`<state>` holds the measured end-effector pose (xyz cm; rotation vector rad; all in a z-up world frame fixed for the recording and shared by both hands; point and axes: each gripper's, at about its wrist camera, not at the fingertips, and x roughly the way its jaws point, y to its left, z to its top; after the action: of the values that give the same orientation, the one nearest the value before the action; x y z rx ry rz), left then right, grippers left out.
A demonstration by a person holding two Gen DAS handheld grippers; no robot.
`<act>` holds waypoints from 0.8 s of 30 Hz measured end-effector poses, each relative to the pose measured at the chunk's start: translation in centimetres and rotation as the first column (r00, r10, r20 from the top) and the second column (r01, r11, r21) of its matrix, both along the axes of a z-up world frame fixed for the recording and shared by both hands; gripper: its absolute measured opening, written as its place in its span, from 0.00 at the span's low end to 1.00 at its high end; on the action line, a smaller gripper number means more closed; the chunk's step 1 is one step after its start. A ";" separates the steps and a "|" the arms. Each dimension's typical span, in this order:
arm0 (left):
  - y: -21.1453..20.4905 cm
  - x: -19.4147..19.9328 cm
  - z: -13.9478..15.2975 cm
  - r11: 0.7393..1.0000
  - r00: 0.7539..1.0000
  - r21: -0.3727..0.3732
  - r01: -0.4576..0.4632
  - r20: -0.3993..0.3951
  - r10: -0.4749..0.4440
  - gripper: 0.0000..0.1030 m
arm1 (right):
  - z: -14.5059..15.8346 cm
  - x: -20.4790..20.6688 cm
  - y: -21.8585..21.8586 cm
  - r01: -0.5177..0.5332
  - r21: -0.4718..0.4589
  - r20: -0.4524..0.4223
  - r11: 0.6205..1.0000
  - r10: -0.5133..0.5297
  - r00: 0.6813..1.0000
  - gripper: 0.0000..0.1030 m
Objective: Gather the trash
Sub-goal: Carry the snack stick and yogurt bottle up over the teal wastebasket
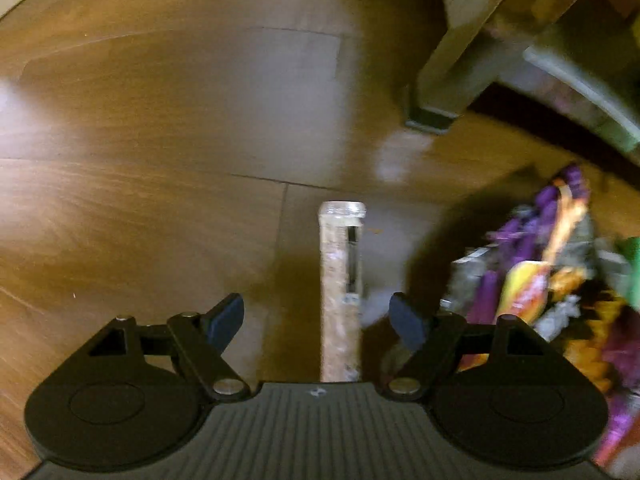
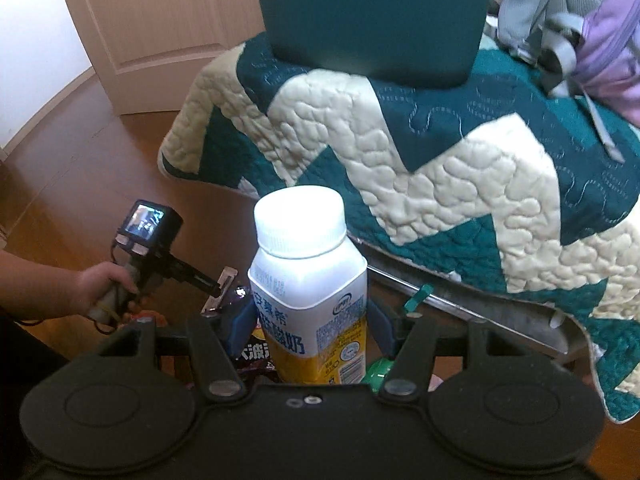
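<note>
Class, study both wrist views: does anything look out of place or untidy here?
Yes. A heap of crumpled purple and orange snack wrappers lies loose on the brown wooden floor beside the table leg, litter rather than stored items.

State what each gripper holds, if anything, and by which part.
The right gripper holds a white yogurt drink bottle, clamped across its lower body. The left gripper holds nothing: its jaws stand open either side of a long flat strip.

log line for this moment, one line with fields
task: collect trash | right gripper: shut on yogurt bottle, upright | left gripper: open above floor | snack wrappers: right of left gripper
</note>
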<state>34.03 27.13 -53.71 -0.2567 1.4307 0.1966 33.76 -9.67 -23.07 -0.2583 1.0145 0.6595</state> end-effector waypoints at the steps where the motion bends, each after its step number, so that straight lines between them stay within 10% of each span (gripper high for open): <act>1: 0.0 0.0 -0.5 1.000 1.000 0.005 -0.011 -0.004 0.011 0.77 | -0.2 0.1 0.0 -0.001 -0.002 -0.002 1.000 0.001 1.000 0.58; 14: -1.9 0.4 -3.4 0.999 0.999 0.035 0.017 -0.047 -0.016 0.72 | -1.7 0.5 -0.1 0.009 -0.004 -0.021 1.000 -0.009 1.000 0.58; 19: -3.2 0.4 -2.8 0.998 0.999 0.042 0.037 -0.020 -0.036 0.45 | -1.8 0.5 0.0 0.007 -0.007 -0.016 1.000 -0.007 1.000 0.58; 21: -3.6 0.4 -2.5 0.998 0.999 0.033 0.048 -0.003 -0.048 0.19 | -1.8 0.6 0.2 0.003 -0.007 -0.012 1.000 -0.003 1.000 0.58; 24: -2.9 0.3 -2.5 1.000 1.000 -0.016 0.000 -0.003 -0.001 0.17 | -1.7 0.5 0.3 -0.002 -0.007 -0.005 1.000 0.002 1.000 0.58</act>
<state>34.36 24.28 -56.20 -0.2694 1.4357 0.1852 34.28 -9.34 -24.78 -0.2640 1.0213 0.6591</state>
